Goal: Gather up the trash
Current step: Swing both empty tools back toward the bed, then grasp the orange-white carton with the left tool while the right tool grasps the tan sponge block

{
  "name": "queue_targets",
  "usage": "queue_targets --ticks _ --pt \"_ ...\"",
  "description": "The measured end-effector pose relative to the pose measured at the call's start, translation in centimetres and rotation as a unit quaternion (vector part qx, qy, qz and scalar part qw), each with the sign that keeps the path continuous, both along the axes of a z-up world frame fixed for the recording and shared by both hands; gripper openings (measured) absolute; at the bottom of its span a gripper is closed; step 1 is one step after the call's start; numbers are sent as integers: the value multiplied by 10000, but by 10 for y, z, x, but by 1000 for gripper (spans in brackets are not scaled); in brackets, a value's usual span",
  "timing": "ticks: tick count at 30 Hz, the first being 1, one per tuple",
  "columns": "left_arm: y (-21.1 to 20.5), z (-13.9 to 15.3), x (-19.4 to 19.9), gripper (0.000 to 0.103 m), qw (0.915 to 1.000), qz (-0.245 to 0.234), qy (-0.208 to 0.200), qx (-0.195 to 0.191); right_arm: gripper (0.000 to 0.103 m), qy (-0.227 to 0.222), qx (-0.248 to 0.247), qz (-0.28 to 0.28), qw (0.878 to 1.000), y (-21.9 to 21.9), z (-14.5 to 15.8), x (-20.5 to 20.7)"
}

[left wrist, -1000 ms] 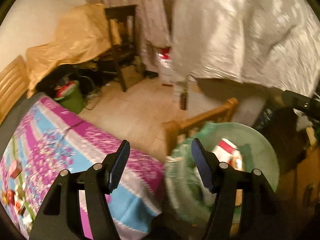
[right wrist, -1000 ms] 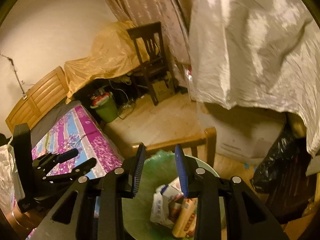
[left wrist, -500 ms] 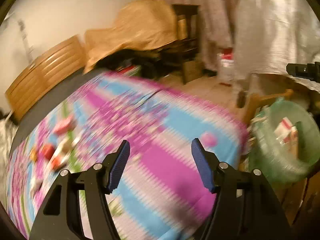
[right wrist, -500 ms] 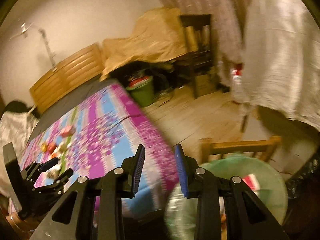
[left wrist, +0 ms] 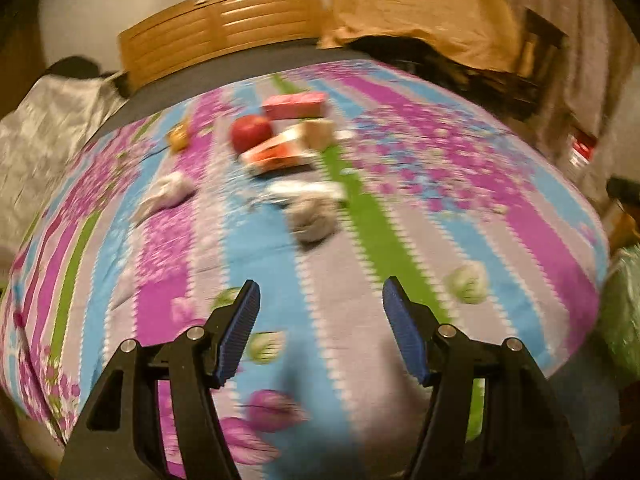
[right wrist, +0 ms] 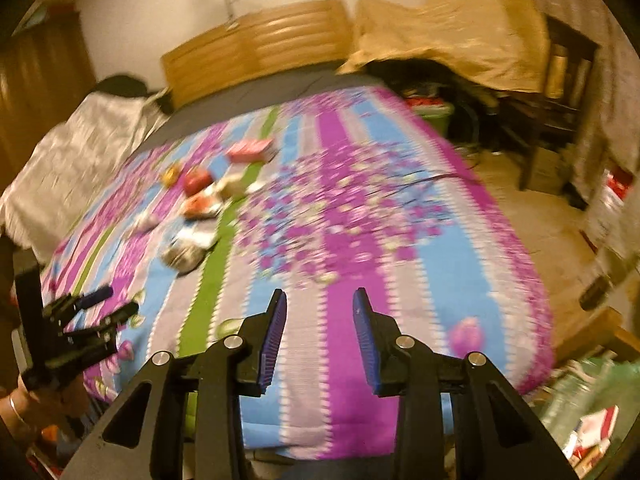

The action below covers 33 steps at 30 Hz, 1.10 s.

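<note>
Trash lies in a cluster on the striped bed cover [left wrist: 400, 240]: a pink box [left wrist: 294, 105], a red apple [left wrist: 251, 132], an orange-and-white carton [left wrist: 276, 154], a flat white wrapper [left wrist: 306, 192], a grey crumpled ball [left wrist: 314, 216] and a white crumpled tissue [left wrist: 168, 194]. My left gripper [left wrist: 320, 320] hangs open above the cover, short of the ball, with nothing between its fingers. My right gripper [right wrist: 320, 334] is over the bed's near end; its jaws are opening and hold nothing. The right wrist view also shows the left gripper [right wrist: 116, 301], the pink box [right wrist: 250, 150] and the crumpled ball [right wrist: 182, 256].
A bin lined with a green bag [right wrist: 592, 412], with cartons in it, stands at the foot of the bed on the right. A wooden headboard [left wrist: 224, 28] is at the far end, silver cloth [left wrist: 44, 128] on the left. A cloth-covered heap [right wrist: 452, 28], a chair and a green bucket [right wrist: 432, 110] lie beyond.
Both grippers have swung away from the green-lined bin and now point down at the bed cover. The trash cluster has come into view. The right jaws stand slightly wider.
</note>
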<state>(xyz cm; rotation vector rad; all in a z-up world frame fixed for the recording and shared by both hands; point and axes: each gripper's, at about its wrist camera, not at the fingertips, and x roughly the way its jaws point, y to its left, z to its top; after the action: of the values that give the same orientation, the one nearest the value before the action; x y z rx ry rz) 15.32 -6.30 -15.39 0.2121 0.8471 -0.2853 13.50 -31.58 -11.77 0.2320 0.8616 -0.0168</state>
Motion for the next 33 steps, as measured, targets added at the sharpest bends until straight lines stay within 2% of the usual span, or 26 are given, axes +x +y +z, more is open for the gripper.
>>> queue_targets --ticks 5,8,11,13,19,20,21,24,27,28,29,30,32,33 --pt "38 -6 26 61 9989 464 -2 -37 37 225 126 386 9989 35 -22 36" --pt "53 -6 46 61 9985 550 -27 -61 39 321 143 562 9978 50 -31 53" --pt "54 -2 81 61 9992 337 -14 -201 45 390 197 668 9968 58 -39 68" --pt "49 0 106 61 9992 151 17 -359 45 438 214 703 9963 61 -43 79" --pt "17 -7 189 75 9985 -319 -20 -440 51 525 301 704 9957 60 -52 97" --pt "13 -9 200 83 9977 -420 36 -527 51 580 319 679 9955 58 -55 97" --pt "7 -16 217 85 9966 -546 157 -595 51 641 334 642 9953 55 -60 97" --pt "-5 -40 253 85 9974 -440 394 -409 52 816 378 525 9946 45 -73 96" --pt "-5 -60 278 85 9944 -292 805 -613 52 940 421 437 9937 38 -83 94" --pt "-5 -69 283 76 9909 -317 1072 -754 52 963 466 406 9934 35 -86 94" --pt "-6 -77 284 60 9873 -402 1299 -827 52 972 510 385 9932 33 -88 93" --pt "-7 -78 282 59 9883 -429 1234 -781 52 964 550 376 9931 32 -89 93" --pt "-4 -74 269 28 9877 -652 1066 -942 51 950 599 405 9929 34 -90 93" --pt "0 -70 264 23 9857 -684 1069 -1109 51 939 607 443 9927 36 -90 94"
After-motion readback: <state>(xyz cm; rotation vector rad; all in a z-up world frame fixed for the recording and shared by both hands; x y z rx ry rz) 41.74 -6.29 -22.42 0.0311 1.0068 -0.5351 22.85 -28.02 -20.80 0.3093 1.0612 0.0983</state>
